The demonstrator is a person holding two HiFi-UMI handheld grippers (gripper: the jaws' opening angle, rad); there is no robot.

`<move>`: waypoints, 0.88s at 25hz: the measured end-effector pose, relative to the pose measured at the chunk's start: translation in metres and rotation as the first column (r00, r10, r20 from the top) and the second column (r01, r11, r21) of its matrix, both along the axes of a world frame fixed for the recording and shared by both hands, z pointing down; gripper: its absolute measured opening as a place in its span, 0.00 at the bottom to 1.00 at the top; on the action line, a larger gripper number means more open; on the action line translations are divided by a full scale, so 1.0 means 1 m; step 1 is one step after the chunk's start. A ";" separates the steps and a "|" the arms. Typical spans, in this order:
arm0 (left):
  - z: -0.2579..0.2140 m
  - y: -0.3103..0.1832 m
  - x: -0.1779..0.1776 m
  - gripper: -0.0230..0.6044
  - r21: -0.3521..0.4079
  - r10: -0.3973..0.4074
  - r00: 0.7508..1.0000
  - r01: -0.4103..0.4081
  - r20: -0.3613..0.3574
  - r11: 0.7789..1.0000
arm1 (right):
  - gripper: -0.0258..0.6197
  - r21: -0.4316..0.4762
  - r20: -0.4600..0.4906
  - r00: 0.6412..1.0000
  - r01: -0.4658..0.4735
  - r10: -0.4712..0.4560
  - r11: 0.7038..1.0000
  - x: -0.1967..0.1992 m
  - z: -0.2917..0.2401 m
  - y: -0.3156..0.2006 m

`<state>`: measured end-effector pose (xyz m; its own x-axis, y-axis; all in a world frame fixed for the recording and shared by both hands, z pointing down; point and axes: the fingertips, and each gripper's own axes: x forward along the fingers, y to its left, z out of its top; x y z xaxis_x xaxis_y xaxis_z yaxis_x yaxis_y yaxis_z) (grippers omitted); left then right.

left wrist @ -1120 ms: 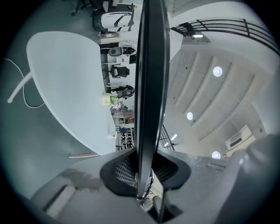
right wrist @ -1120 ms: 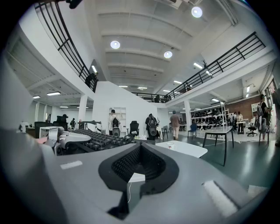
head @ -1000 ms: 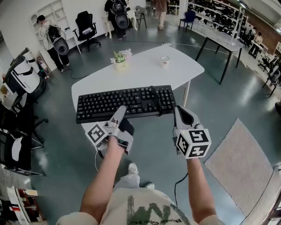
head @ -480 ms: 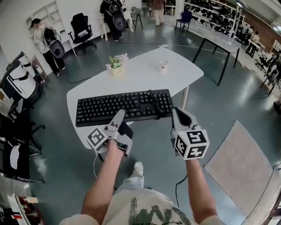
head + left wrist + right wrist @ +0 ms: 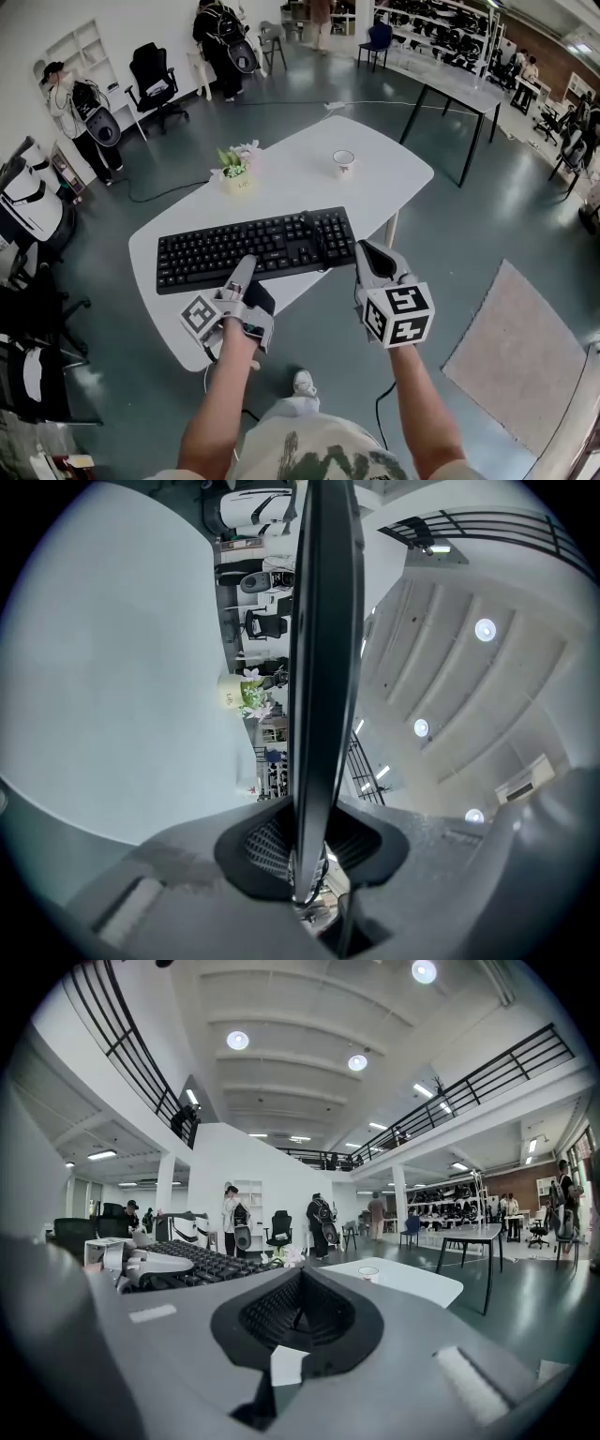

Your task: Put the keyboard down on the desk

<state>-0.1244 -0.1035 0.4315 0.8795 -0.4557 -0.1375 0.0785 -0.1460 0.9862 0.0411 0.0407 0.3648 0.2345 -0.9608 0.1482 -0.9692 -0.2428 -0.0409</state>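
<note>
Nearest are the person's two bare forearms, each ending in a hand-held gripper with a marker cube. The left hand-held gripper (image 5: pixel 242 272) is clamped on the near long edge of the black keyboard (image 5: pixel 253 248); in the left gripper view its dark pads (image 5: pixel 267 841) press on either side of the thin edge of the keyboard (image 5: pixel 323 621). The right hand-held gripper (image 5: pixel 366 253) sits just beside the keyboard's right end, its jaws pressed together with nothing between them in the right gripper view (image 5: pixel 298 1312), where the keyboard (image 5: pixel 202 1260) shows off to the left.

The keyboard lies flat and lengthwise over the near part of the white surface (image 5: pixel 291 169), its right near corner past the edge. Whether it touches the surface cannot be told.

Farther along the surface stand a small potted plant (image 5: pixel 234 173) and a paper cup (image 5: pixel 344 161), well apart from each other and from the keyboard. Beyond are a dark table (image 5: pixel 450 80), office chairs and people standing by shelves.
</note>
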 end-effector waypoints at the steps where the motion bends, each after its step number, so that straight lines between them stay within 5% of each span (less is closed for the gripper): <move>1: 0.001 -0.007 0.003 0.18 0.000 0.002 1.000 -0.002 0.003 1.000 | 0.04 -0.002 0.001 1.000 0.000 0.000 1.000 0.002 0.000 -0.007; 22: 0.015 -0.116 0.033 0.18 -0.068 0.006 1.000 -0.008 -0.022 0.998 | 0.04 -0.065 -0.024 1.000 -0.004 0.003 0.998 0.024 -0.003 -0.127</move>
